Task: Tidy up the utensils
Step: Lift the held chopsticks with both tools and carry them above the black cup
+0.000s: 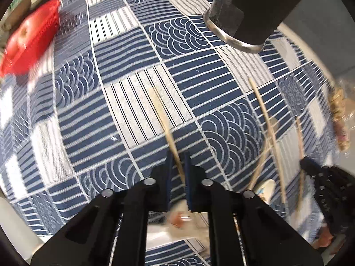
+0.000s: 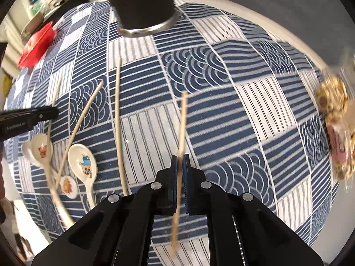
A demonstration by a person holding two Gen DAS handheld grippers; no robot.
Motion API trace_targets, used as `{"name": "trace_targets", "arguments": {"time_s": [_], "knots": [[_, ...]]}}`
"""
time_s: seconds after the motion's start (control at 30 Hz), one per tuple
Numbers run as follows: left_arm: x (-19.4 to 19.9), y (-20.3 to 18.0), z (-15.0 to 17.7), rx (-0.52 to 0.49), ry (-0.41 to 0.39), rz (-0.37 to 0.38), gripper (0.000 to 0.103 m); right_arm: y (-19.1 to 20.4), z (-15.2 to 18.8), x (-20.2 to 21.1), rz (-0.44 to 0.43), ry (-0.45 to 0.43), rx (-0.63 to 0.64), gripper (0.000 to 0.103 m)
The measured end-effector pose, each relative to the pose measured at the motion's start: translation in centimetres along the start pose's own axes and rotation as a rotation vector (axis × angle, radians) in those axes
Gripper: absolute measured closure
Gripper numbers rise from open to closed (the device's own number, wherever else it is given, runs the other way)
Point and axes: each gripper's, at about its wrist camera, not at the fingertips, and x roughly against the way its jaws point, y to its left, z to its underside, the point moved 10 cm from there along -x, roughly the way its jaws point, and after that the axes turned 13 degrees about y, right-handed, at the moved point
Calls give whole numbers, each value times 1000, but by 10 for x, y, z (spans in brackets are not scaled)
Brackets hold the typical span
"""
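My left gripper (image 1: 178, 164) is shut on a wooden chopstick (image 1: 163, 119) that points forward above the cloth. My right gripper (image 2: 180, 166) is shut on another wooden chopstick (image 2: 182, 128), held above the cloth. A tall black utensil holder with a steel base ring stands at the far side in the left wrist view (image 1: 250, 13) and in the right wrist view (image 2: 142, 6). Loose chopsticks (image 2: 118, 119) and ceramic spoons (image 2: 84, 161) lie at the left in the right wrist view. More chopsticks (image 1: 269, 130) lie to the right in the left wrist view.
A blue and white patterned cloth (image 2: 221, 110) covers the table. A red basket (image 2: 36, 44) sits at the far left, also in the left wrist view (image 1: 28, 44). A packet of cookies (image 2: 337, 122) lies at the right edge. The left gripper's body (image 2: 26, 119) shows at the left.
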Motion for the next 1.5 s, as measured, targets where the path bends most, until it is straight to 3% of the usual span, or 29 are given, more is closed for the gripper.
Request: {"name": "trace_targets", "arguments": {"time_s": [0.1,0.3,0.33,0.53,1.07,1.5], "knots": [[4,8,6,-14,-12,15,98,-13,11,8,-29,-10,-51,98],[20,13,7,-29,-66,119,98,-36,22,26,-73,-53,-142,98],[22,14,-5,-25,-72,129,98,-37,23,29,-74,-59,-147,98],[42,15,-11,-39,-102,151,98,-42,26,51,-68,-107,-164,98],[100,16,-28,-69,-210,129,98,-31,12,113,-51,-250,-147,98],[157,18,-68,-130,-272,113,98,-32,-37,181,-42,-388,-169,98]]}}
